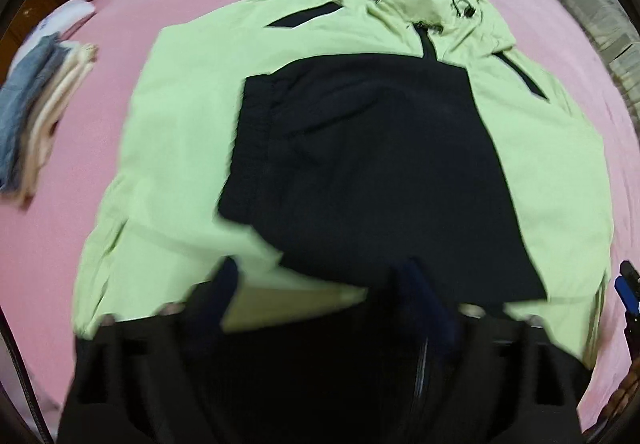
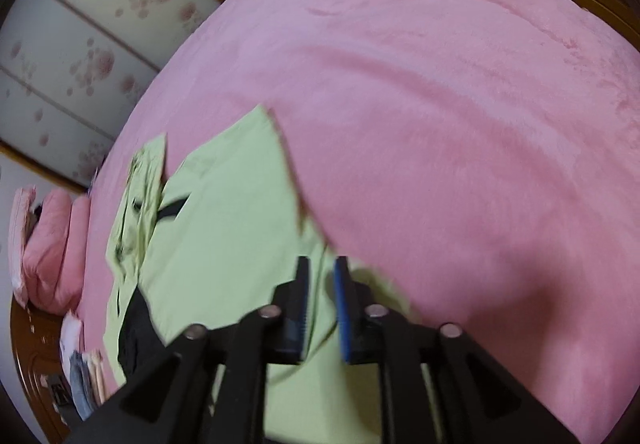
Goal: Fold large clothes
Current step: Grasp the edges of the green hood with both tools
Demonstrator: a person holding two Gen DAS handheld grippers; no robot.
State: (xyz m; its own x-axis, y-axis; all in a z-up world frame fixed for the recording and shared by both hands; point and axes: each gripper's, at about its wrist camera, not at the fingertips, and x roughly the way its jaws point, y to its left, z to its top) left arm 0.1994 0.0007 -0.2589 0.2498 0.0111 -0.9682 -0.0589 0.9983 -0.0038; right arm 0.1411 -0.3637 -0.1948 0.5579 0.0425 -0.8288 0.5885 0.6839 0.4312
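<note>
Left gripper (image 1: 320, 284) motion-blurred, its fingers smeared. Jacket (image 1: 180, 124) near hem hidden behind gripper body. Clothes stack (image 1: 36, 116) at left blurred, items can't be told. Right gripper (image 2: 322, 308) covers jacket's near part; bed (image 2: 460, 104) cut off right.

The right tool (image 2: 322, 308), filling the lower middle of its frame, was a matte black plastic frame of angular, triangulated struts with four round silver bolt heads set in a row across it. Its two flat fingers (image 2: 298, 316) carried ribbed pads, the right one bright blue. The left tool (image 1: 320, 292), blurred at the bottom of its frame, showed the same black body, dark navy fingers and small silvery bolt heads.
</note>
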